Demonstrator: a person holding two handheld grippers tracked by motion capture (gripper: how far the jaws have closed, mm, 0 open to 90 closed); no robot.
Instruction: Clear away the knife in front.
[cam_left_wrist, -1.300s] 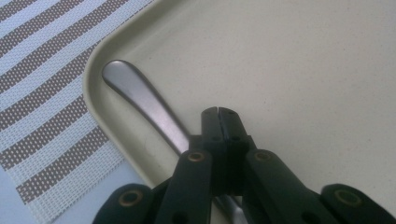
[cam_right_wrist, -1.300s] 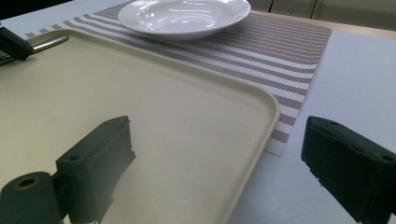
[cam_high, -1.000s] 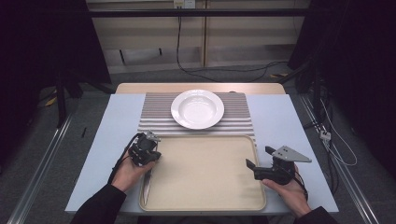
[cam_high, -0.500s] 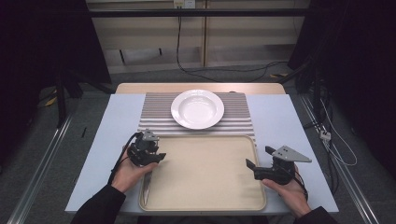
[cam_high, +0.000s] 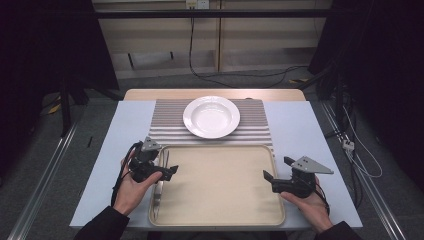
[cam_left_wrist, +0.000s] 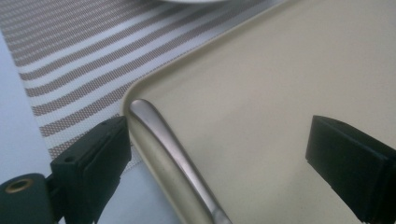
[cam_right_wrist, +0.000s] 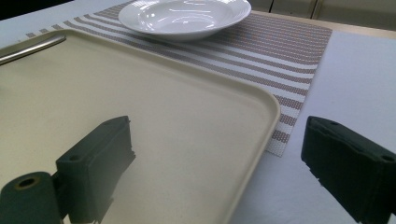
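Hidden or cut off: your left gripper (cam_high: 167, 172) covers the middle of the metal utensil (cam_high: 158, 192) in the high view, so you see just a thin stretch of it above the gripper and the rest below. In the left gripper view the utensil's rounded end (cam_left_wrist: 142, 108) is plain but its other end runs off the bottom edge, and you cannot tell whether it is a fork, a knife or a spoon.
Hard to make out: the plate (cam_left_wrist: 196, 1) is a sliver at the top edge of the left gripper view.
Writing: there is no brand, label or lettering you can read on the tray, plate, mat or grippers.
Utensil look: slim, brushed silver, gently curved handle with a smooth rounded tip.
Utensil place: it lies along the left inner edge of the beige tray (cam_high: 220, 210), its rounded end in the tray's far left corner, close to the striped mat (cam_high: 170, 120).
Left gripper: its jaws have just been opening and now stand spread, the handle lying below and between them with neither pad on it.
Right gripper (cam_high: 275, 176): spread wide and holding nothing, poised over the tray's right edge (cam_right_wrist: 261, 126).
Plate: white, deep, bare, on the striped mat beyond the tray (cam_high: 211, 116).
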